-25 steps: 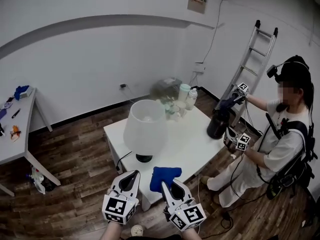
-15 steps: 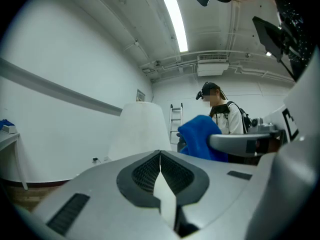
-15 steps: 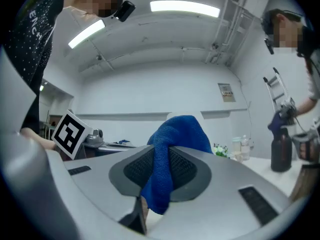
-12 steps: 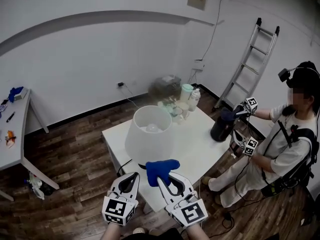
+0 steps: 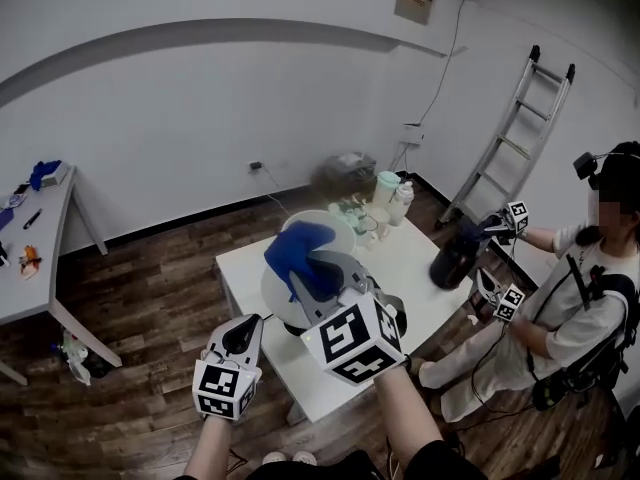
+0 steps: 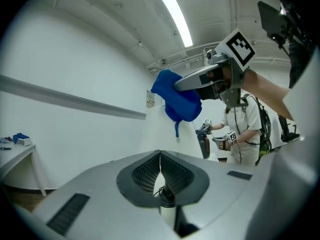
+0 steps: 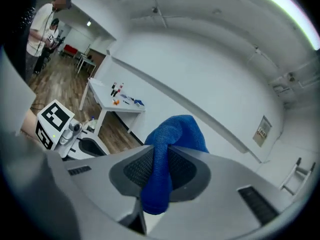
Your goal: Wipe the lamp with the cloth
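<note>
The white lamp shade [image 5: 274,298] stands on the white table [image 5: 410,268], largely hidden by my right gripper. My right gripper [image 5: 318,271] is shut on the blue cloth [image 5: 296,249] and holds it against the top of the shade, near its rim. In the right gripper view the cloth [image 7: 172,134] is bunched between the jaws of the right gripper [image 7: 159,170] and hangs out below them. My left gripper [image 5: 242,334] is shut and holds nothing, low at the table's front left. From the left gripper view the cloth [image 6: 175,100] hangs from the right gripper [image 6: 197,81] above the left gripper [image 6: 160,159].
Jars and bottles [image 5: 385,196] crowd the table's far corner. A seated person [image 5: 585,303] at the right holds two grippers and a dark jug [image 5: 452,254]. A ladder [image 5: 520,128] leans on the wall. A side table [image 5: 35,268] stands at the left.
My right gripper has lifted the blue cloth from the table's front edge up onto the top of the lamp shade. The left gripper stayed low at the front.
</note>
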Tool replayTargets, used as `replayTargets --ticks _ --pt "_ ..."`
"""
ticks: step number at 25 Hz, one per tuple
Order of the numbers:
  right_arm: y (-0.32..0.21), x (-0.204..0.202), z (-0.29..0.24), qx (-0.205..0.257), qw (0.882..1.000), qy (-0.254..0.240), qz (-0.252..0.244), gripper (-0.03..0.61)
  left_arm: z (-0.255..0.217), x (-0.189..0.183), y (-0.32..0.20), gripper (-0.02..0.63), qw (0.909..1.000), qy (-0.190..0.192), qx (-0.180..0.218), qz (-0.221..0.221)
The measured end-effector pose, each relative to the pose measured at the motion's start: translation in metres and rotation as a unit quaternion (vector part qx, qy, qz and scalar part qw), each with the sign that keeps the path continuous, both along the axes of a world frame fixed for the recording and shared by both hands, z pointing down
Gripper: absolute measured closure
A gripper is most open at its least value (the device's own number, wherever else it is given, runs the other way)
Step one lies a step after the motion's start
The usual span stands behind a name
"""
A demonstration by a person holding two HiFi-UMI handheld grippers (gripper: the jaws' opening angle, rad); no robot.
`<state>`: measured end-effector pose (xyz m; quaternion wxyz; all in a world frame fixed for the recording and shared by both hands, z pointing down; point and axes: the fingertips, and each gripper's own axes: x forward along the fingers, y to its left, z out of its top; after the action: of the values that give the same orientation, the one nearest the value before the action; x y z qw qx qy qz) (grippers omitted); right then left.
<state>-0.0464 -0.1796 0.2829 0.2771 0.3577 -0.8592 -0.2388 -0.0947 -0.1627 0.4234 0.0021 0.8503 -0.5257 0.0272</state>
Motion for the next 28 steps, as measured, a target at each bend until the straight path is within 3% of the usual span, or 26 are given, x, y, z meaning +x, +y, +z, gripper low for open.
replayTargets --ticks 5,12,20,24,28 --pt "-0.005 -0.005 0.026 -0.021 0.999 0.041 0.02 0.503 0.006 -0.009 -0.014 0.603 0.9998 -0.014 -0.015 -0.004" --pt "0.013 -0.007 0.095 -0.057 0.998 0.026 0.032 0.503 0.015 -0.017 -0.033 0.603 0.9989 -0.025 -0.037 -0.014" --pt "0.034 0.011 0.179 -0.132 0.991 -0.008 0.021 0.503 0.022 -0.008 -0.037 0.603 0.9985 -0.034 -0.042 -0.009" --pt "0.043 0.022 0.15 -0.129 0.988 -0.087 0.015 0.503 0.017 -0.008 -0.041 0.603 0.9984 -0.042 -0.038 -0.007" --pt "0.033 0.045 0.068 -0.065 0.984 -0.163 0.01 0.503 0.002 -0.011 -0.046 0.603 0.9986 -0.043 -0.028 -0.01"
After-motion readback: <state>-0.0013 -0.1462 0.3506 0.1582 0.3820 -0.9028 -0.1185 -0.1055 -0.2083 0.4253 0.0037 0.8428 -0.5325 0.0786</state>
